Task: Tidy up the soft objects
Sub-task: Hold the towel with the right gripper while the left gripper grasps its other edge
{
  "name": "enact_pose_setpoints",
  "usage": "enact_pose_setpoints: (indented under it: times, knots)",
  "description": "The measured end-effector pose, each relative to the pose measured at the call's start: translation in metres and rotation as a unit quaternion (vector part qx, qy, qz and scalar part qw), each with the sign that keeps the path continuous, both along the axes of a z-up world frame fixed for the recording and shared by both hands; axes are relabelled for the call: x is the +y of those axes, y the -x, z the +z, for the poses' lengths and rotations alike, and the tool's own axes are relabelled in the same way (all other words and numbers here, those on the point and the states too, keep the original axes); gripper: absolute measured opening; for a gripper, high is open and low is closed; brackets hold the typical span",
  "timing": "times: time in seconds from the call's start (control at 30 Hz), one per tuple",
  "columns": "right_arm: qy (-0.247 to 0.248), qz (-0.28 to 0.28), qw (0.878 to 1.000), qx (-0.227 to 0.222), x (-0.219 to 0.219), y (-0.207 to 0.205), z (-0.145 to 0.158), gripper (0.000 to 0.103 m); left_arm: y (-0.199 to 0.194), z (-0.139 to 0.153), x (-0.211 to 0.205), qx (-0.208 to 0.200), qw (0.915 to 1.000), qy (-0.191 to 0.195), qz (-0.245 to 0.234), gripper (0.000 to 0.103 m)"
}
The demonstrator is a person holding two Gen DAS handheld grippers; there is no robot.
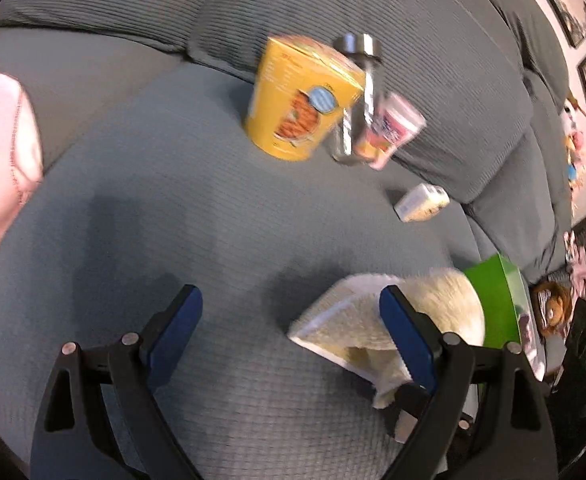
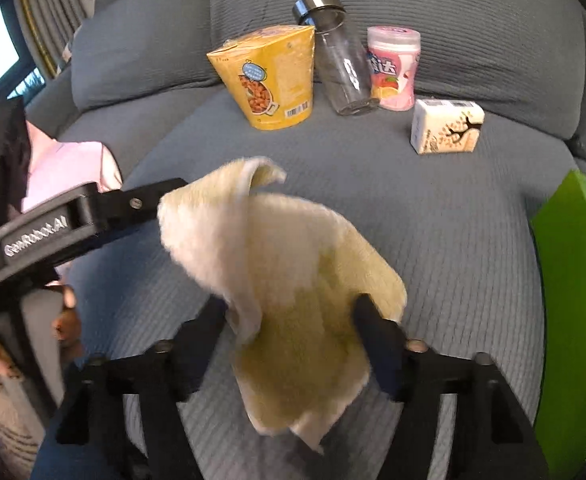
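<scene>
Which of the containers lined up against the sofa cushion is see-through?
The bottle with the metal cap, between the yellow carton and the pink tub. Its body is clear; the carton, the tub and the small box are opaque and printed.

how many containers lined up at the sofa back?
4: yellow carton leftmost, clear bottle beside it, pink jar next, small white box in front right. Towel may hide more.

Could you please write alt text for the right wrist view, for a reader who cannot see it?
A pale yellow cloth hangs in front of the right gripper, above a grey sofa seat. Behind stand a yellow carton, clear bottle, pink tub and small box; the left gripper reaches in from the left.
</scene>
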State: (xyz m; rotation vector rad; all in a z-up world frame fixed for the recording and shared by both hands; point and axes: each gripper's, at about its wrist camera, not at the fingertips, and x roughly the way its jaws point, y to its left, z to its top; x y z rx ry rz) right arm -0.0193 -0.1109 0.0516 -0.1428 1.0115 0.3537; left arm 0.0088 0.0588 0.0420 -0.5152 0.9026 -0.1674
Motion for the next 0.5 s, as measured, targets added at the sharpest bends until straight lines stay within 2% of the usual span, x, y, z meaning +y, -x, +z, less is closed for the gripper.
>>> enact_pose_setpoints:
  times: [0.1, 0.27, 0.5]
  knots:
    - [-0.018, -0.019, 1.0, 0.007, -0.014, -0.001, 0.002, 0.072, -0.002, -0.005, -0.01, 0.006, 0.9999, -0.001, -0.016, 0.09]
    - [-0.098, -0.066, 0.993, 0.019, -0.047, -0.009, 0.012, 0.078, -0.002, -0.01, -0.028, 0.017, 0.9986, 0.011, -0.048, 0.089]
    - [-0.149, -0.109, 0.983, -0.003, -0.065, -0.005, 0.029, 0.081, 0.01, -0.002, -0.052, -0.017, 0.9957, -0.004, -0.091, 0.089]
